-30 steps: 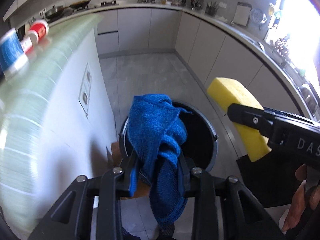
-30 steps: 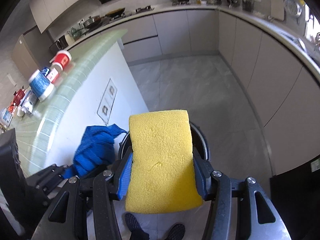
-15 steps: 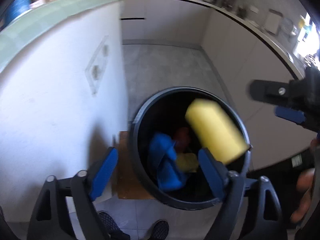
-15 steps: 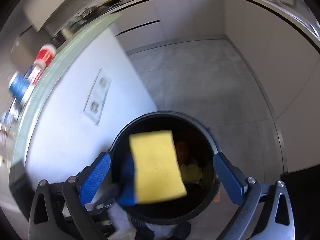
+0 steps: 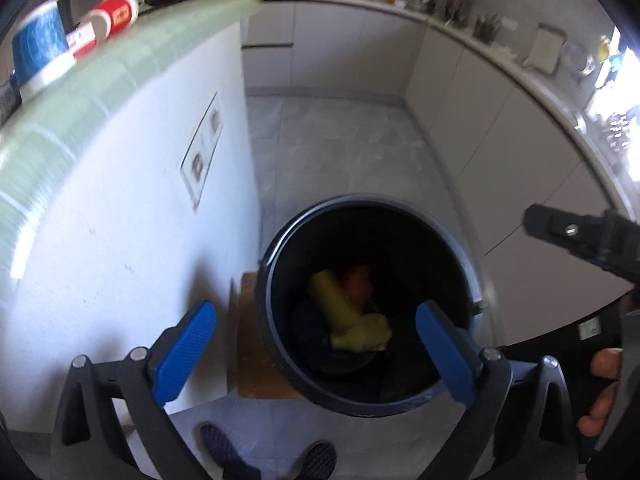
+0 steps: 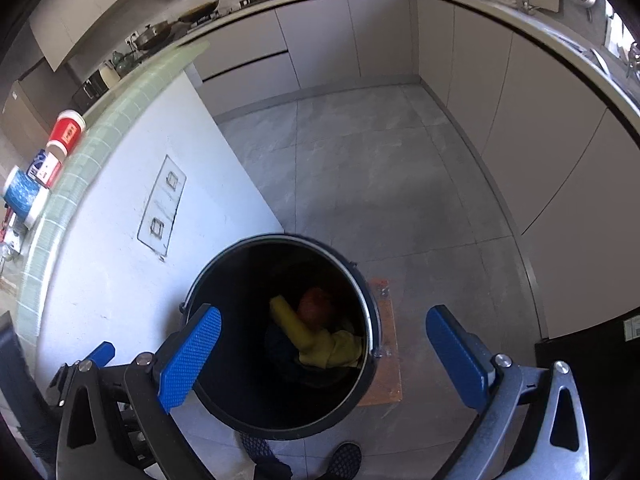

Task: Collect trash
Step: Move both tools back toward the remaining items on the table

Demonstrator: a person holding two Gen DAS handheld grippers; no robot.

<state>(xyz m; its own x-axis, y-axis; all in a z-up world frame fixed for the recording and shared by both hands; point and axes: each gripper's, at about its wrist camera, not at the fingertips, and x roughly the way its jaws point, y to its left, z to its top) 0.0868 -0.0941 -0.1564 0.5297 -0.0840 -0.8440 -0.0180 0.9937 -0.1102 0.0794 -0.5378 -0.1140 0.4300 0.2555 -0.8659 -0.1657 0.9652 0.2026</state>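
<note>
A black round trash bin [image 5: 376, 200] [image 6: 280, 238] stands on the floor beside the white island wall. At its bottom lie a yellow sponge [image 5: 340, 308] [image 6: 296, 328], a dark blue cloth [image 5: 308, 328] [image 6: 280, 346] and an orange-red item [image 5: 358, 278]. My left gripper [image 5: 314, 312] hangs over the bin, its jaws opening, with nothing between the blue pads. My right gripper [image 6: 324, 316] is also above the bin, open and holding nothing. One of its black fingers [image 5: 568, 232] shows at the right of the left wrist view, with the hand [image 5: 600, 392] that holds it.
The green tiled countertop [image 5: 120, 68] [image 6: 100, 136] carries a red cup [image 6: 68, 130] and a blue cup [image 5: 38, 46]. A wooden board [image 6: 386, 340] lies under the bin. Shoes [image 5: 320, 460] stand just below it. Grey cabinets [image 6: 560, 160] line the far side across open floor.
Both grippers opened. The blue cloth dropped from the left one and the yellow sponge from the right one; both now lie in the bin. The grippers shifted over the bin's mouth.
</note>
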